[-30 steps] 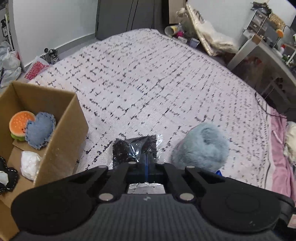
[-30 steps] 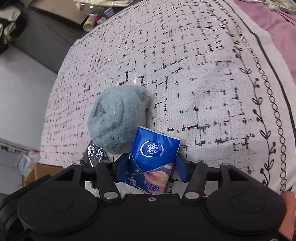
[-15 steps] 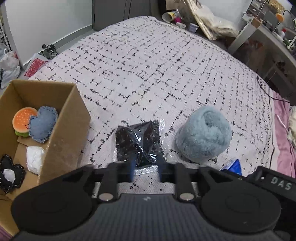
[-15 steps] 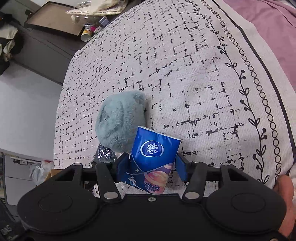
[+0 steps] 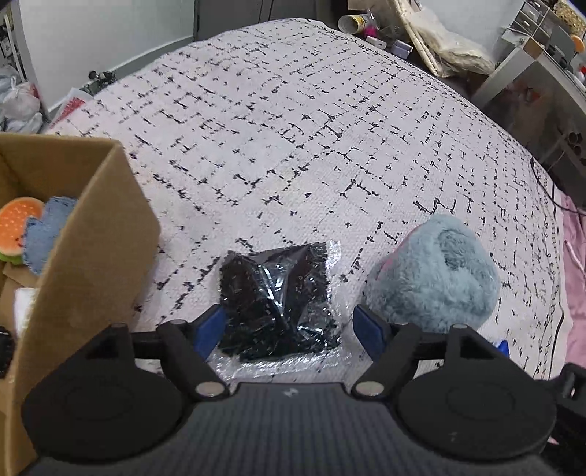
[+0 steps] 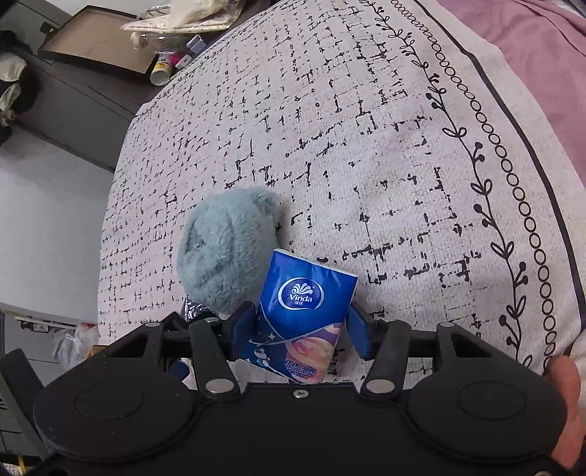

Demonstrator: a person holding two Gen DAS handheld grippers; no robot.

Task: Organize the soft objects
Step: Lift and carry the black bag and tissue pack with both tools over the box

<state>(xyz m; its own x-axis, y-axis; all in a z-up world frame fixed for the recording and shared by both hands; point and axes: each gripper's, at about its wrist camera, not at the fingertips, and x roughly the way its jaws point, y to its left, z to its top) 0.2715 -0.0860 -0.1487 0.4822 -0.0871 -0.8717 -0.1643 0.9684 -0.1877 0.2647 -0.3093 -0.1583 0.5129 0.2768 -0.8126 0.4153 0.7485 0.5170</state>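
Note:
In the left wrist view my left gripper point(image 5: 291, 326) is open, its blue pads on either side of a black item in a clear plastic bag point(image 5: 278, 300) lying on the bedspread. A fluffy grey-blue plush point(image 5: 436, 271) lies just right of it. A cardboard box point(image 5: 91, 249) stands at the left, holding a burger plush point(image 5: 16, 227) and a denim heart point(image 5: 44, 234). In the right wrist view my right gripper point(image 6: 298, 326) is shut on a blue Vinda tissue pack point(image 6: 304, 311), held above the bed beside the plush point(image 6: 227, 249).
The bed has a white cover with black marks point(image 5: 293, 128) and a pink sheet point(image 6: 531, 47) along one side. A desk point(image 5: 531, 73) and floor clutter point(image 5: 366, 29) lie past the far edge. Bags point(image 5: 18, 106) sit on the floor at the left.
My left gripper has opened and dropped lower around the bagged black item. My right gripper has kept hold of the tissue pack and shifted slightly over the bed.

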